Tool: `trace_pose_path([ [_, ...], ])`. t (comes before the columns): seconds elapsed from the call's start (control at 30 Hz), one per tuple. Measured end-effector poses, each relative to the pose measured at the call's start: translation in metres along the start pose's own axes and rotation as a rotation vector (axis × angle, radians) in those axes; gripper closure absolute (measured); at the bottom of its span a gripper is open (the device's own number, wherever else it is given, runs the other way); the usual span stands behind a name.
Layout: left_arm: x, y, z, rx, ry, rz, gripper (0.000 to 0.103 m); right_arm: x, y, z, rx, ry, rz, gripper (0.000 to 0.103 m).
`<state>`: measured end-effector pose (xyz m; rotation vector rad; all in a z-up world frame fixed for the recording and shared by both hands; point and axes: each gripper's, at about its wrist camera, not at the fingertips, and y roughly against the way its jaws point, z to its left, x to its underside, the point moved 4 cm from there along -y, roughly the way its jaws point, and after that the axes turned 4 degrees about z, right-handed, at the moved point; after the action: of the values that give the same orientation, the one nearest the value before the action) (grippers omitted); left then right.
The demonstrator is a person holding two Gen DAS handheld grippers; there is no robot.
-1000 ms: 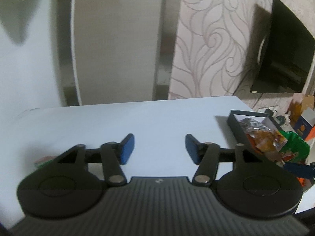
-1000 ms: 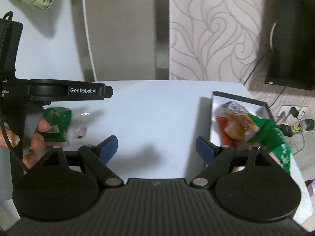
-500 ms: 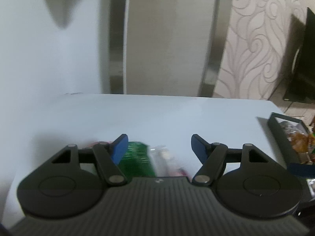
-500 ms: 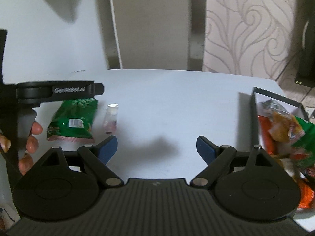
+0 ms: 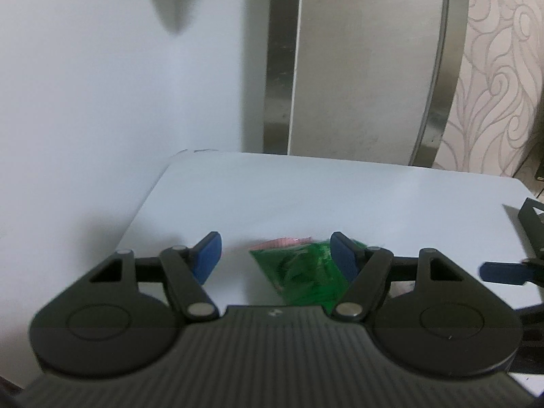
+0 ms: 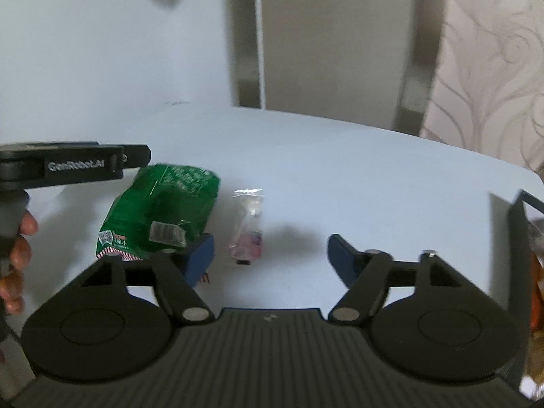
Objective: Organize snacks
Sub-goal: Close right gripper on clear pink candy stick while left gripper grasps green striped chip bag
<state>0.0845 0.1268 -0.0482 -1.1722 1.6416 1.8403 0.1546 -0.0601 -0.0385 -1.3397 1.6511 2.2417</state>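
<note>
A green snack bag (image 5: 301, 272) lies on the white table, just below and between my left gripper's (image 5: 276, 255) open fingers, nearer the right one. In the right wrist view the same green bag (image 6: 163, 214) lies left of a small clear packet with pink contents (image 6: 248, 231). My right gripper (image 6: 270, 256) is open and empty above the table, with the clear packet between its fingers and nearer the left one. The black snack box (image 6: 516, 238) is at the far right edge.
The white table (image 6: 357, 176) has a rounded far edge against a white wall and a grey chair back (image 5: 367, 64). The left gripper's body (image 6: 68, 166) and a hand (image 6: 17, 248) show at the left of the right wrist view.
Both grippers have swung left, away from the box. The green bag now sits between the left gripper's fingers, and the clear packet has come between the right gripper's fingers.
</note>
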Motion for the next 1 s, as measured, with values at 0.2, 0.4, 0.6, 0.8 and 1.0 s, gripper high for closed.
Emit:
trace_pose_path([
  [0.2, 0.001, 0.007, 0.009, -0.016, 0.006, -0.002, 0.030, -0.007, -0.032, 0.013, 0.011, 0.072, 0.044, 0.039],
  [0.4, 0.000, 0.007, 0.010, -0.028, 0.011, -0.003, 0.030, -0.012, -0.057, 0.019, 0.002, 0.104, 0.092, 0.042],
  [0.6, 0.003, 0.005, 0.011, -0.040, 0.019, 0.004, 0.030, -0.009, -0.070, 0.014, -0.006, 0.103, 0.116, 0.040],
  [0.8, 0.005, 0.009, 0.007, -0.031, 0.017, 0.007, 0.030, -0.008, -0.070, 0.014, -0.029, 0.121, 0.121, 0.057],
  [1.0, 0.011, 0.011, -0.003, 0.009, -0.008, 0.020, 0.030, 0.001, -0.057, 0.010, -0.009, 0.143, 0.124, 0.072],
])
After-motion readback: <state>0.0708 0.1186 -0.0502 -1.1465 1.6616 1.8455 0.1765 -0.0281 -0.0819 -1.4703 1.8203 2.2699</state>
